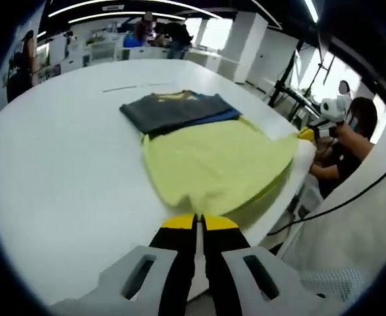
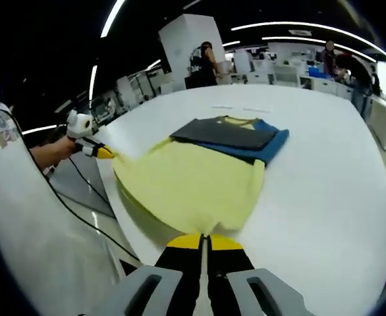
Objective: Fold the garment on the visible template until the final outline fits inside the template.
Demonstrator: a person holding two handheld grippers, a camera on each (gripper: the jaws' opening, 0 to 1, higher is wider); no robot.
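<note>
Yellow shirt point(image 1: 216, 161) is lying mid-frame on the white table point(image 1: 61, 171), its far part dark grey and blue. You are pinching its near hem with both grippers point(image 1: 196, 222) point(image 2: 204, 241), jaws closed on cloth, probably readying a fold.

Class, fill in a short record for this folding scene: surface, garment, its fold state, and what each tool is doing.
surface: white table
garment: yellow shirt with grey and blue panels at the far end
fold state: partly folded, near hem hanging over the table edge
left tool: shut on the shirt's near edge
right tool: shut on the shirt's near edge
</note>
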